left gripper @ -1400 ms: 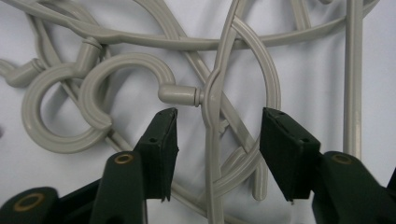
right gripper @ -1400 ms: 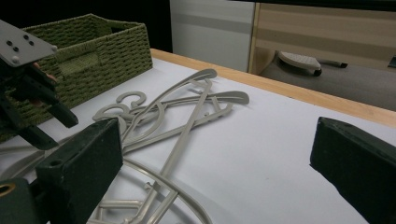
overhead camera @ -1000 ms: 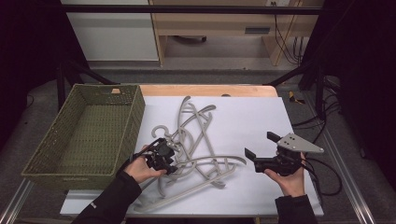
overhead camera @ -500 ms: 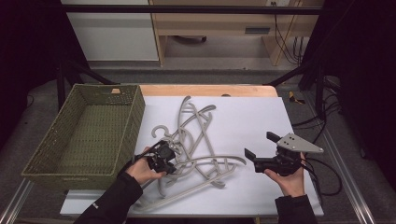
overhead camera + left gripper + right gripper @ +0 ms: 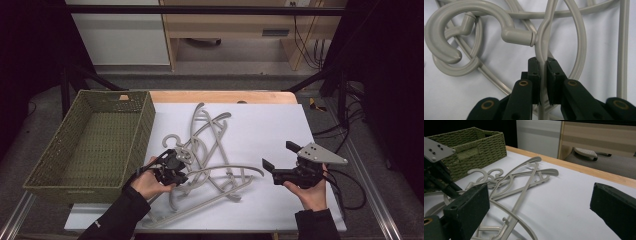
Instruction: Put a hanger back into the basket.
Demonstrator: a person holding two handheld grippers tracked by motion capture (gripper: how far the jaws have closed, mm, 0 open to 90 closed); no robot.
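The left gripper (image 5: 543, 75) has its jaws pinched on the thin neck of a grey plastic hanger (image 5: 541, 47), just below the joint where the thick hook (image 5: 446, 37) curls off toward 9 o'clock; the jaws have just been closing, and the neck now sits clamped between the pads. In the high view this left gripper (image 5: 172, 167) sits at the 8 o'clock edge of the pile of hangers (image 5: 210, 145), the held hanger's hook just beyond it at 12 o'clock. More grey hangers cross over and under the held one, their arms tangled and fanning out toward 12 and 3 o'clock. The right gripper (image 5: 280, 160) hovers at 3 o'clock of the pile, apart from it, its jaws spread wide with nothing between them. A green woven basket (image 5: 145, 120) stands just beside the pile at 9 o'clock. Everything rests on a white sheet (image 5: 265, 125) over a wooden table (image 5: 220, 96). Beyond, at 12 o'clock, stand a white cabinet (image 5: 120, 35) and a pale wooden unit (image 5: 235, 30), with cables (image 5: 305, 45) hanging at 1 o'clock.
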